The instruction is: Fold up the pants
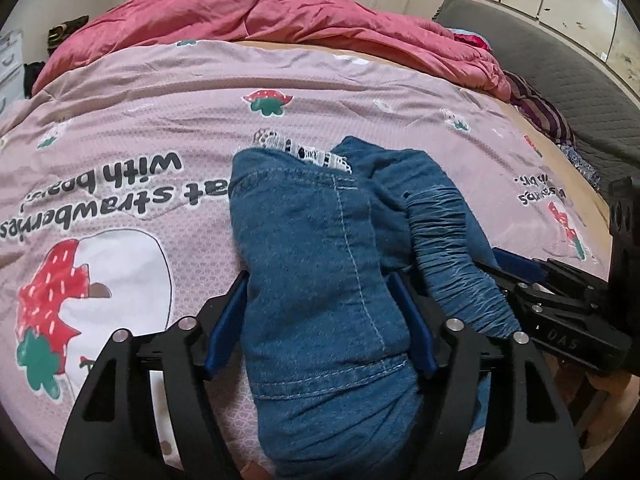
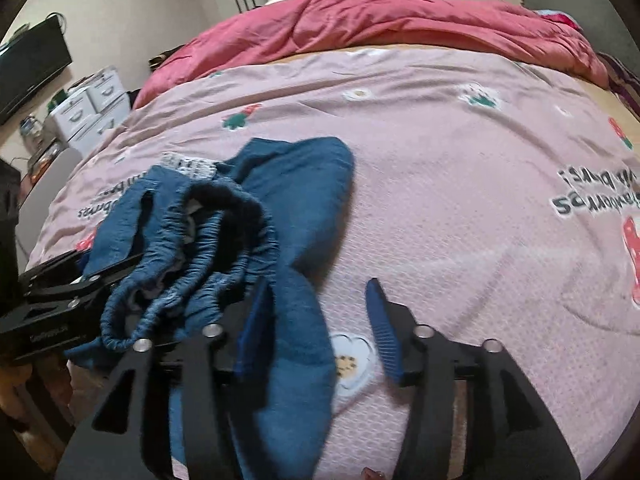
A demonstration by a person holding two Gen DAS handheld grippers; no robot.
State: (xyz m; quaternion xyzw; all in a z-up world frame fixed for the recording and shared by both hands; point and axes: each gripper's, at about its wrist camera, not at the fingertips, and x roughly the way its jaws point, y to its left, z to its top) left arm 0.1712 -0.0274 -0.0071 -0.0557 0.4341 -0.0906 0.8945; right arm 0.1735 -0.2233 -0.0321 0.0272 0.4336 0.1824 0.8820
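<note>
Blue denim pants point(image 1: 320, 248) with an elastic waistband point(image 1: 452, 248) and a white lace trim point(image 1: 304, 152) lie bunched on the pink strawberry-print quilt point(image 1: 160, 120). My left gripper point(image 1: 320, 284) stands with a finger on each side of a fold of denim, pads touching the cloth. In the right wrist view the pants point(image 2: 248, 232) lie at the left, waistband point(image 2: 208, 236) crumpled. My right gripper point(image 2: 320, 288) is open over the quilt point(image 2: 460, 200), its left finger against a pant leg, nothing pinched. The left gripper shows in the right wrist view point(image 2: 60, 284), and the right gripper in the left wrist view point(image 1: 532, 276).
A crumpled red duvet point(image 1: 280, 12) lies across the far side of the bed. A grey headboard point(image 1: 580, 80) runs along the right. White drawers point(image 2: 92, 104) and a dark screen point(image 2: 28, 68) stand to the left of the bed. Wardrobe doors are behind.
</note>
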